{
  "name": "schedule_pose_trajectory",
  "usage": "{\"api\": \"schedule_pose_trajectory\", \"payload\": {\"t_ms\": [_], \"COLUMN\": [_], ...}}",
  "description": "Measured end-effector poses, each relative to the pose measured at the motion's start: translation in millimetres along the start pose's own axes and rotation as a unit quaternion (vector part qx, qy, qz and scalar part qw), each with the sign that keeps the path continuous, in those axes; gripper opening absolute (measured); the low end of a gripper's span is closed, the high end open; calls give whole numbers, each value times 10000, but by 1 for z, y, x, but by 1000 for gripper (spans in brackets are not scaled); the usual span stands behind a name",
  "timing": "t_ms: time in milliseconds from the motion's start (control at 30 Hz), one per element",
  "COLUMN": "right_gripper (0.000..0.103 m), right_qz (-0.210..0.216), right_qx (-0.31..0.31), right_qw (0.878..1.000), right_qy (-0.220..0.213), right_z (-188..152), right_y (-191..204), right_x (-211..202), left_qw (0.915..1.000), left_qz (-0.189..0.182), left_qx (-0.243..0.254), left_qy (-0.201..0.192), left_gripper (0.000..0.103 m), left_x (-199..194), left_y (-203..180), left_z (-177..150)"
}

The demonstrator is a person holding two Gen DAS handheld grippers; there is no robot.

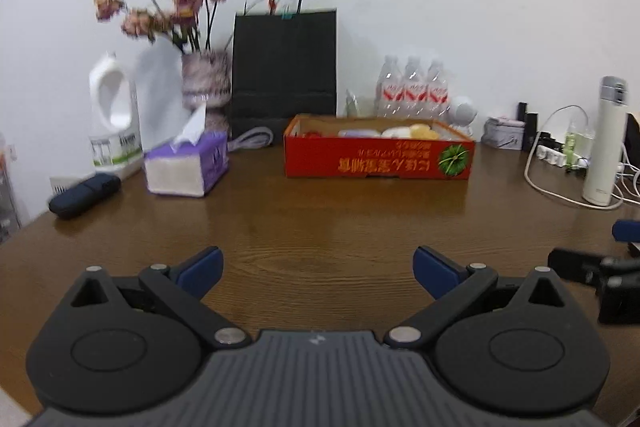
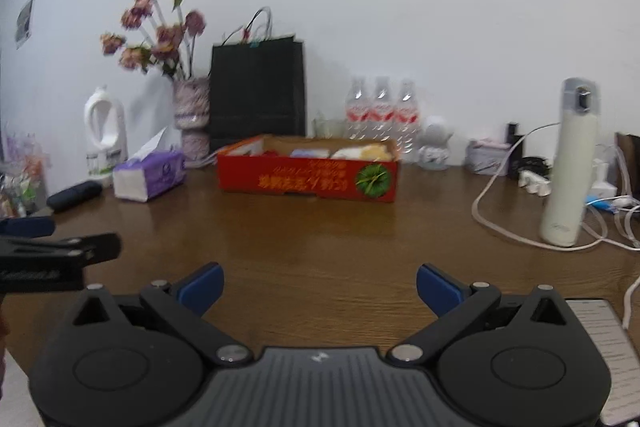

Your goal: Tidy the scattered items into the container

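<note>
A shallow red cardboard box (image 1: pixel 378 159) (image 2: pixel 308 179) stands at the back of the brown table, holding several soft items: something pale purple, white and yellow. My left gripper (image 1: pixel 318 269) hovers over the table's near part, jaws wide open, nothing between its blue pads. My right gripper (image 2: pixel 320 287) is likewise open and empty, well short of the box. Each gripper shows at the edge of the other's view: the right one (image 1: pixel 624 239) at the far right, the left one (image 2: pixel 28 227) at the far left.
Along the back wall stand a white jug (image 1: pixel 114 115), a tissue pack (image 1: pixel 186 163), a flower vase (image 1: pixel 206 83), a black paper bag (image 1: pixel 284 71) and water bottles (image 1: pixel 412 87). A dark case (image 1: pixel 84 195) lies left. A white flask (image 2: pixel 570 163), cables and a power strip crowd the right.
</note>
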State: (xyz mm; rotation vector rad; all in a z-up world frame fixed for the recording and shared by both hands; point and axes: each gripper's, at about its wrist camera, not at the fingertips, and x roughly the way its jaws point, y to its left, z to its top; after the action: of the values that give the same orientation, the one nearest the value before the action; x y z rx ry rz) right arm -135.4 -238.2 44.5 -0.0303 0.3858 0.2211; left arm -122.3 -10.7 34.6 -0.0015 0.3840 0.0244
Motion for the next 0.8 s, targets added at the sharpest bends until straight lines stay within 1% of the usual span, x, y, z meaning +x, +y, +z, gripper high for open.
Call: {"api": "schedule_pose_trajectory", "payload": {"t_ms": [33,100,133,200,233,367,400,433,500,567,700,800], "right_gripper": [103,103,103,103,103,103,103,103,103,103,103,103], "right_qz": [-4,51,60,67,71,-78,-68,-59,-98,-187,-375,-301], "right_qx": [-6,41,89,162,188,380,432,490,567,517,268,203], "right_qw": [10000,9997,9992,9972,9964,9929,9920,9912,9891,9872,9868,9870], "right_qy": [77,238,398,724,829,1124,1184,1231,1359,1500,1556,1565], "right_z": [2,10,14,22,24,26,26,25,23,20,17,17], "right_y": [2,4,4,6,6,3,2,1,-3,-5,-2,1], "right_x": [10,35,50,82,95,130,136,140,148,155,159,159], "left_qw": [10000,9989,9972,9937,9920,9864,9859,9863,9868,9871,9879,9876], "left_qz": [-32,-64,3,89,33,-285,-293,-223,-137,-100,-25,-109], "left_qx": [-21,191,369,596,652,398,296,228,166,143,160,112], "left_qy": [78,419,653,945,1077,1570,1618,1616,1603,1594,1543,1562], "left_gripper": [103,103,103,103,103,103,103,103,103,103,103,103], "left_x": [13,48,66,89,98,117,120,122,123,124,126,128], "left_y": [0,-2,-5,-9,-9,-4,-1,0,1,0,-3,0], "left_z": [2,8,10,10,10,10,11,11,10,10,11,13]}}
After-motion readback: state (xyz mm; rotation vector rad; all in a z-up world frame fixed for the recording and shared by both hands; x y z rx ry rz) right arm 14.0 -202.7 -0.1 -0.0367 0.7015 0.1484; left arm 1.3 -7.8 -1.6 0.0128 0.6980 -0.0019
